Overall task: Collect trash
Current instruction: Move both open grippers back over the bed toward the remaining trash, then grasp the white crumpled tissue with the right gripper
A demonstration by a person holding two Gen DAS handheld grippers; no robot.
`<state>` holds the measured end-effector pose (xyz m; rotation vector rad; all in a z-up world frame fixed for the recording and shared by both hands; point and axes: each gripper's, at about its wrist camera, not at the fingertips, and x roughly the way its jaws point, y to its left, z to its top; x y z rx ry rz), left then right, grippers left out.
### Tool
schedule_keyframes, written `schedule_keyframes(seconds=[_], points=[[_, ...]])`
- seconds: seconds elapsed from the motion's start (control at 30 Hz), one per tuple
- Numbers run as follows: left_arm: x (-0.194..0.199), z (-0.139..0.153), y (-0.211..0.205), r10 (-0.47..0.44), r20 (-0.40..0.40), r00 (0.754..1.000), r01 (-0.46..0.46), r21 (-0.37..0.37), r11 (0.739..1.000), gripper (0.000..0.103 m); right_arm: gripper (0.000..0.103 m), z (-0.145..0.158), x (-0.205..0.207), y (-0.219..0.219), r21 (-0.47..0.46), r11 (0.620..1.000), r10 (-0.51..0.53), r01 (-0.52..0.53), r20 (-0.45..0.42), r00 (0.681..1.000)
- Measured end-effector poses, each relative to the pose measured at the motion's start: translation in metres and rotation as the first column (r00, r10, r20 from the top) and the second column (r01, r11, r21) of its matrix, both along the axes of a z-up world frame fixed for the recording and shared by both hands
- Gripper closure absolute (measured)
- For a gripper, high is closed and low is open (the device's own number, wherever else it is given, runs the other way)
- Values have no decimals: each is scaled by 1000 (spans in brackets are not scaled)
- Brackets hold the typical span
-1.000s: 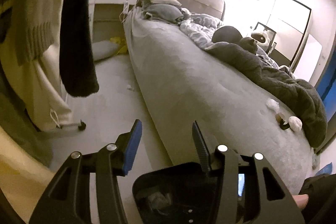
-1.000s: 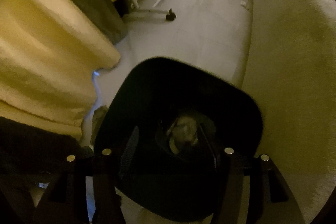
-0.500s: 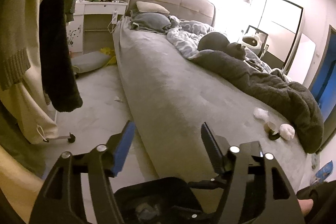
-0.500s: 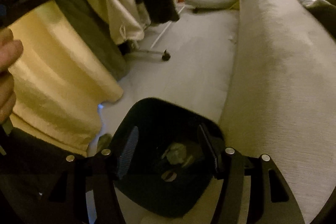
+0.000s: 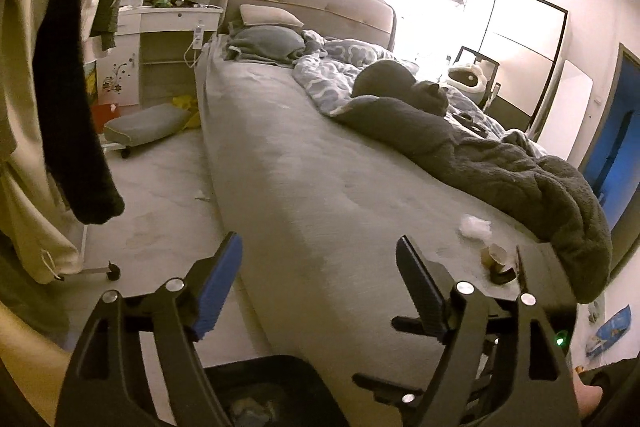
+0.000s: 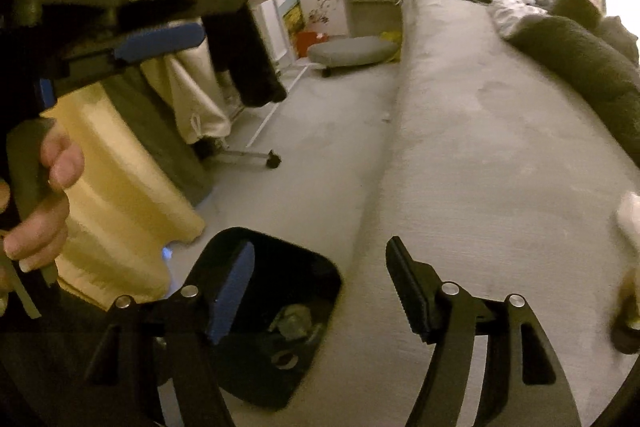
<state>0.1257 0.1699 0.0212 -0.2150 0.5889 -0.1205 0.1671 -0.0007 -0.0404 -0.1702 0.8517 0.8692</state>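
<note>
Down at the foot of the bed, the black trash bin is sitting on the floor just beside the mattress edge, with crumpled scraps already lying in its bottom. Both claws are hanging above it with nothing between their pads: the left claw has just been opening and is standing wide, and the right claw has just been opening too and is likewise empty. A hand is gripping the left tool's handle at the edge of the right wrist view.

Judging by this, a drop into the bin looks finished and the person is turning toward the next pickup. Farther up the bed, near the dark blanket, a white crumpled tissue is lying beside a small paper cup on its side and a dark bit just below it. The next move is calling for a reach across the mattress to this cluster, with one claw closing on a single piece. Beyond, a small scrap is waiting on the floor by the bed's side.
</note>
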Motion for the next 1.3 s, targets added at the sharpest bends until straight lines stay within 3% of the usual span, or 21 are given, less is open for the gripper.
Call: schedule_keyframes(seconds=[0.8, 1.3], points=[[27, -6, -88, -103, 2, 995, 103, 5, 995, 11, 24, 25, 26, -120, 7, 978, -208, 210, 163, 964], [40, -14, -138, -177, -15, 984, 177, -7, 984, 10, 24, 11, 52, -214, -17, 926, -369, 377, 169, 914]])
